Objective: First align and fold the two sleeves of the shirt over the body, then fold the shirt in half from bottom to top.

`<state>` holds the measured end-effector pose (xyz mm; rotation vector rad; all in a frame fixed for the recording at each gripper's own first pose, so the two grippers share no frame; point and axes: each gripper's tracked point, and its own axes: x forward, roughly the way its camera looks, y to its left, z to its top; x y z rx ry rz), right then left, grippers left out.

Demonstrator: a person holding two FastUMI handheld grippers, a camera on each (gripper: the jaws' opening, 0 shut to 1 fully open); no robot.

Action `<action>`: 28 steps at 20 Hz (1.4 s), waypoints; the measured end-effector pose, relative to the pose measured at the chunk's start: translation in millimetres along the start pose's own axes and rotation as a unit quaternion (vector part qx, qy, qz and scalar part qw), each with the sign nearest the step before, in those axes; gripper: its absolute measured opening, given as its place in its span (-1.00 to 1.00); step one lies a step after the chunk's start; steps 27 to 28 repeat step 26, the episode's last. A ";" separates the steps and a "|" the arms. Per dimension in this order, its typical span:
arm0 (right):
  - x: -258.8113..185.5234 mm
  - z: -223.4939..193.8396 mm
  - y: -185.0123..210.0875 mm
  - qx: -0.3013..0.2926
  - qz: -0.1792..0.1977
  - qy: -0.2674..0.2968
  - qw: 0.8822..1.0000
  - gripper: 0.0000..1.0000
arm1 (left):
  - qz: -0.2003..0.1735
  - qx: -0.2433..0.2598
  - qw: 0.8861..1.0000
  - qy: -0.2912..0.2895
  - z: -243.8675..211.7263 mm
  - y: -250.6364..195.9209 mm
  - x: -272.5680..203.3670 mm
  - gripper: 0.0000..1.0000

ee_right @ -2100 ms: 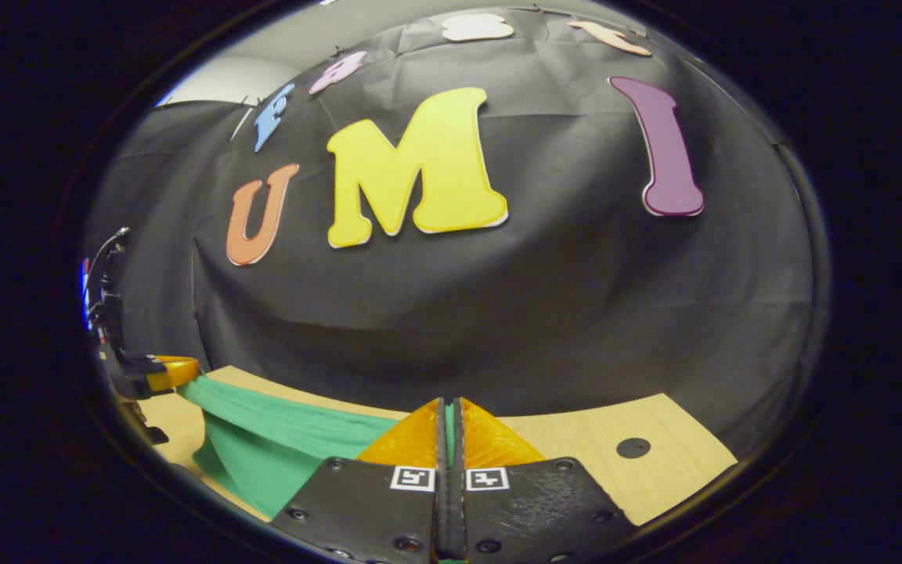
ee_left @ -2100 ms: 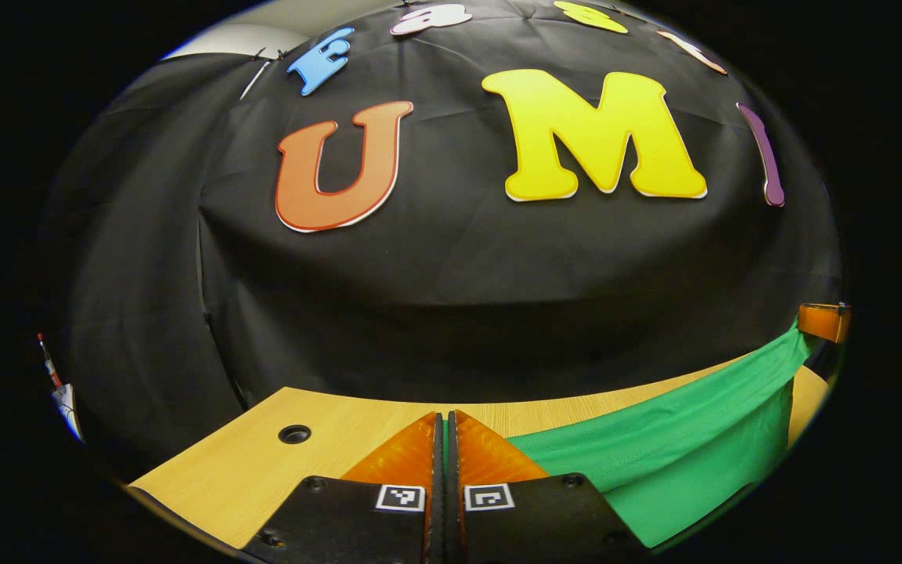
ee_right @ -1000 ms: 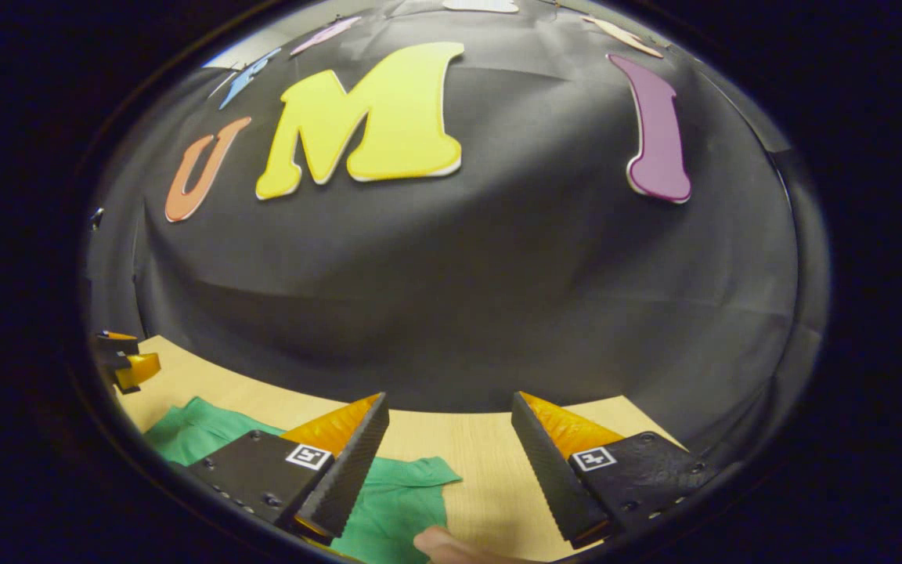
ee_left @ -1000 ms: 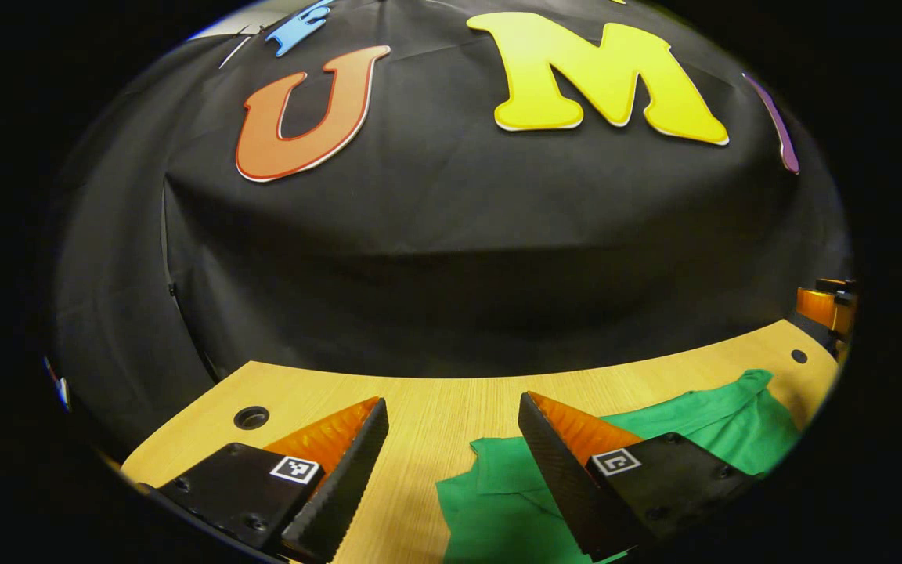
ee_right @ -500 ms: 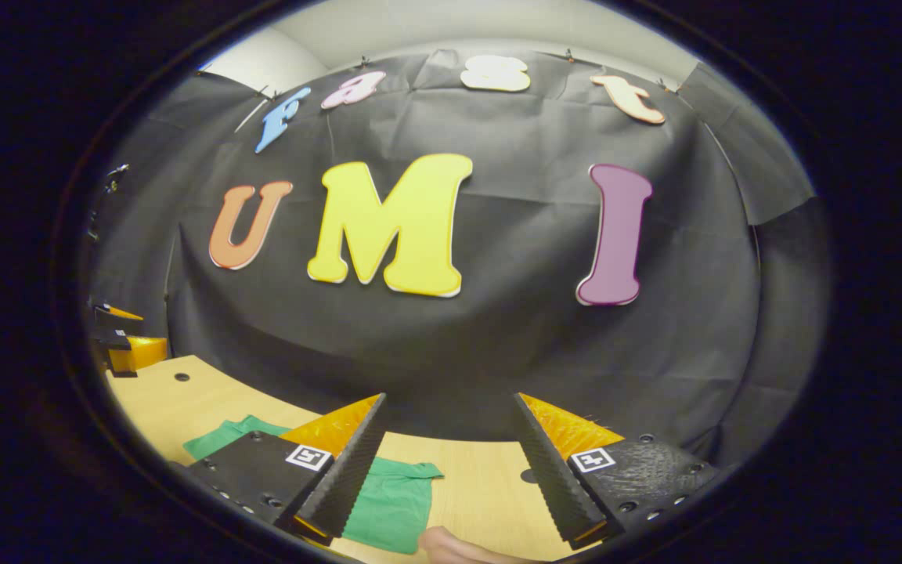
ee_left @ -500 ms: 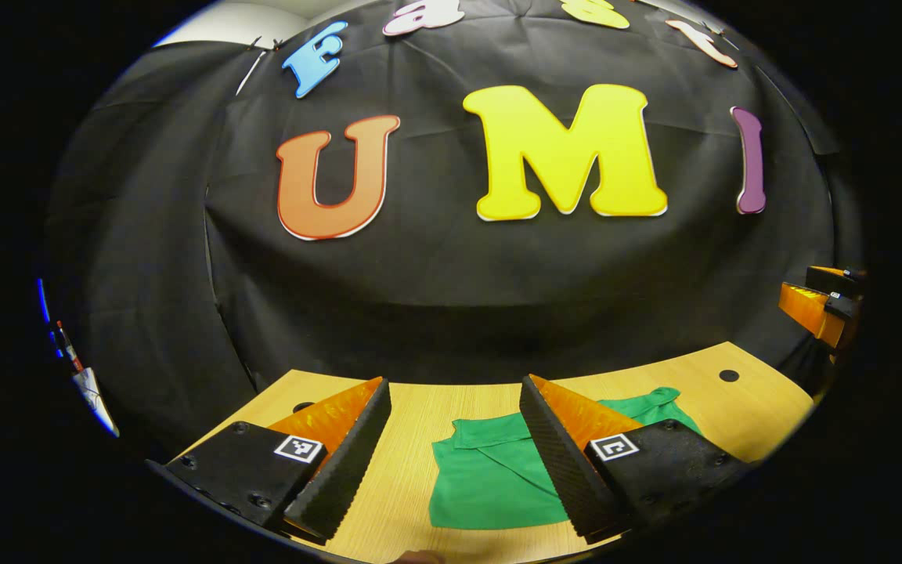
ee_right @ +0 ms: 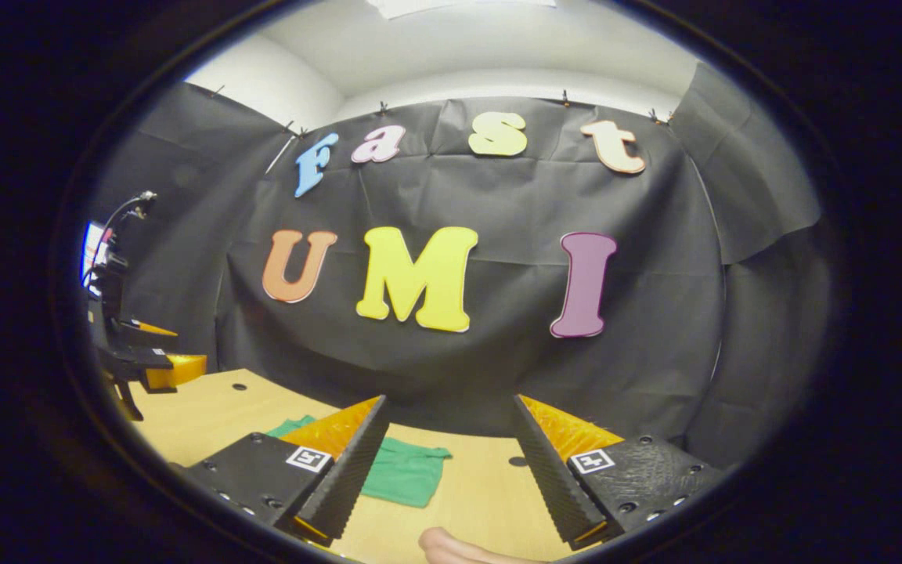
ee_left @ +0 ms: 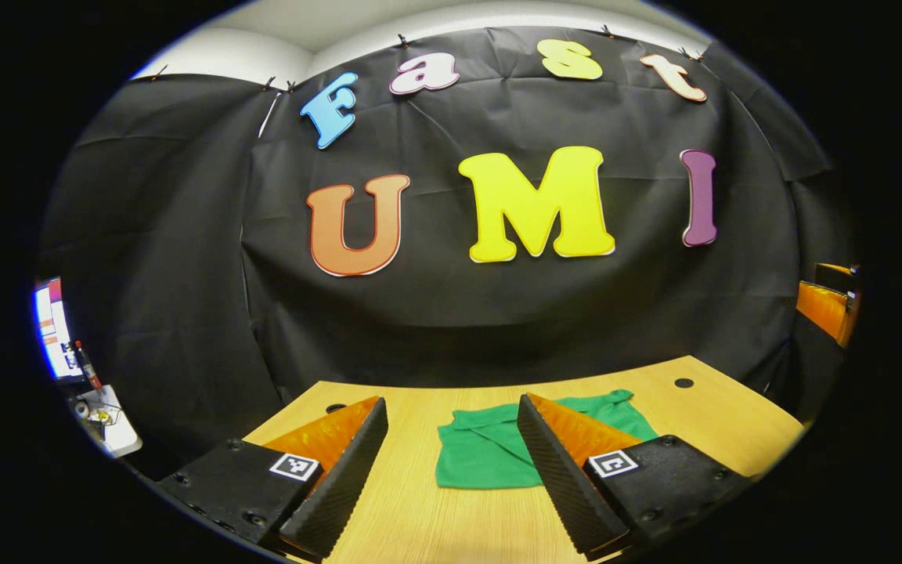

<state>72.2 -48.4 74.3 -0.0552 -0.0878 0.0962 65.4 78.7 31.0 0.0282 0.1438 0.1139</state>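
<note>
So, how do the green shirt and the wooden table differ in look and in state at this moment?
The green shirt is soft cloth, folded into a compact block with creases; the wooden table is a hard, flat board. The shirt covers a small patch near the middle; the table spreads wide around it and has small dark holes. Both lie free: the left gripper and the right gripper are open and touch neither.

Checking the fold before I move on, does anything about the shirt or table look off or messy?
Nothing stands out. The green shirt lies folded in a compact bundle on the wooden table, with both sets of jaws open and clear of it.
</note>
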 end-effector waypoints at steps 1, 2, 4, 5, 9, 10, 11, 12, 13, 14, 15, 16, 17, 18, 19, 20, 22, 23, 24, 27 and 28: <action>-18.7 -2.1 -0.9 0.008 -0.001 0.001 1.000 0.89 | 0.005 -0.006 1.000 -0.007 -3.3 0.9 -17.6 1.00; -37.3 -2.3 0.7 0.016 0.005 -0.002 1.000 0.92 | 0.010 -0.004 1.000 -0.019 -5.0 2.7 -31.2 1.00; -70.7 -13.7 2.6 0.027 0.006 -0.001 1.000 0.89 | 0.014 -0.003 0.999 -0.031 -15.0 1.4 -57.0 1.00; -82.9 -23.2 0.0 0.029 0.000 0.001 1.000 0.89 | 0.015 -0.004 0.999 -0.030 -22.9 -0.1 -67.1 1.00; -122.6 -62.7 10.2 0.018 0.004 0.025 1.000 0.87 | -0.005 -0.010 1.000 -0.022 -43.8 -16.1 -106.4 1.00; -127.8 -68.9 12.7 0.021 0.006 0.029 0.999 0.89 | -0.001 -0.009 1.000 -0.030 -40.8 -14.9 -115.1 1.00; -130.3 -74.3 14.0 0.027 0.005 0.030 0.999 0.87 | 0.003 -0.008 0.999 -0.040 -36.8 -13.6 -121.0 1.00; -132.1 -78.5 17.8 0.031 0.009 0.030 0.999 0.90 | 0.001 -0.003 0.999 -0.047 -41.4 -17.5 -122.7 1.00; -134.0 -83.9 24.2 0.029 0.013 0.030 0.999 0.89 | -0.003 0.008 0.999 -0.051 -43.0 -22.6 -125.7 1.00; -134.2 -89.3 26.3 0.019 0.010 0.031 0.999 0.89 | -0.006 0.017 0.998 -0.058 -43.8 -27.3 -129.1 1.00; -134.5 -94.5 26.6 0.000 0.007 0.030 1.000 0.90 | -0.007 0.023 0.998 -0.065 -42.0 -29.8 -132.7 1.00; -135.4 -97.5 28.8 -0.017 0.002 0.030 0.999 0.92 | -0.009 0.031 0.997 -0.067 -39.2 -32.7 -135.0 1.00; -137.9 -101.6 33.6 -0.027 0.001 0.031 0.999 0.92 | -0.009 0.040 0.997 -0.072 -39.4 -32.4 -138.6 1.00; -140.9 -103.9 40.9 -0.026 0.004 0.032 0.999 0.92 | -0.002 0.041 0.996 -0.078 -37.2 -30.5 -139.9 1.00; -145.0 -105.7 48.9 -0.021 0.008 0.032 0.999 0.90 | 0.002 0.043 0.996 -0.076 -39.2 -27.2 -141.5 1.00; -148.0 -105.2 53.8 -0.017 0.007 0.029 0.999 0.90 | 0.002 0.047 0.996 -0.081 -36.9 -27.4 -143.7 1.00; -150.0 -101.1 61.6 -0.013 0.008 0.018 1.000 0.92 | -0.001 0.052 0.994 -0.095 -30.1 -30.1 -147.0 1.00; -150.3 -100.9 67.0 -0.011 0.010 0.015 1.000 0.92 | -0.005 0.046 0.994 -0.099 -30.9 -28.9 -147.1 1.00; -149.3 -102.0 71.3 -0.010 0.014 0.017 1.000 0.93 | -0.010 0.036 0.994 -0.099 -31.0 -29.5 -146.8 1.00; -148.9 -105.6 76.3 -0.014 0.019 0.021 0.999 0.90 | -0.017 0.013 0.996 -0.090 -37.6 -29.8 -142.0 1.00; -148.9 -105.6 76.3 -0.014 0.019 0.021 0.999 0.90 | -0.017 0.013 0.996 -0.090 -37.6 -29.8 -142.0 1.00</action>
